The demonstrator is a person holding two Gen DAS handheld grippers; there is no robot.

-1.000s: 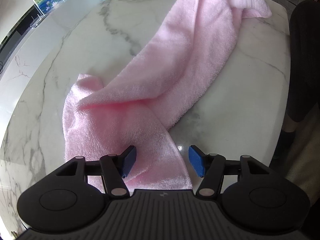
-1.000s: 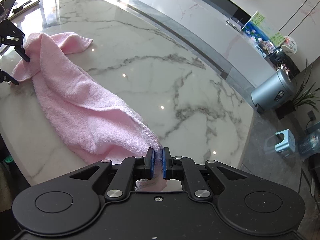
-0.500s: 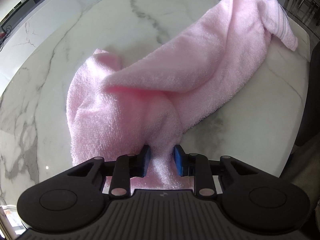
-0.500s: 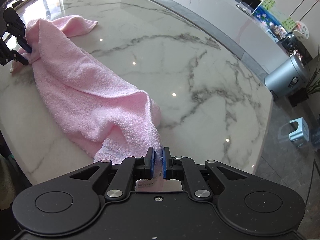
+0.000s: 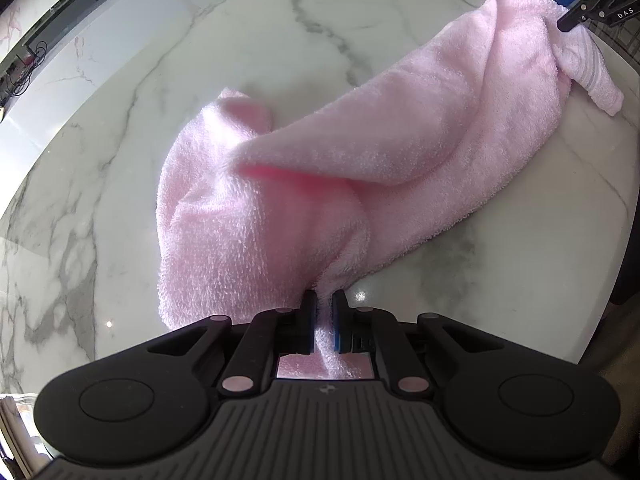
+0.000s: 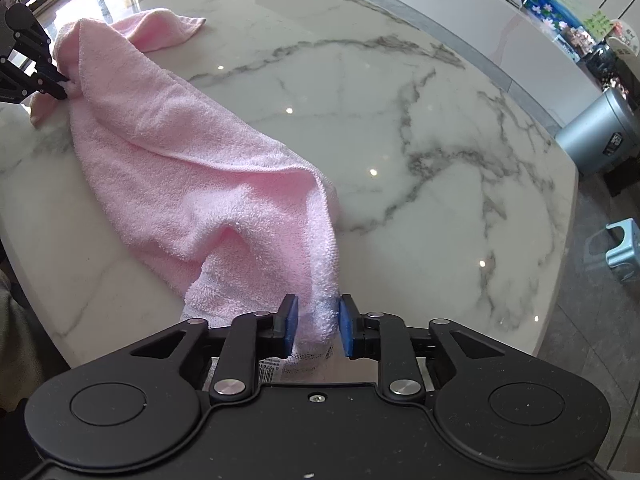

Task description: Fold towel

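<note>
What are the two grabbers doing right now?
Left gripper: shut on the pink towel.
Right gripper: jaws opening, towel end between them.

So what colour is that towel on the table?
Pale pink towel, seen best from the left wrist view.

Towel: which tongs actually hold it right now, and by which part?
The left tongs are shut on one end of the pink towel. The right tongs are opening; the opposite end lies between their pads, apparently released.
</note>
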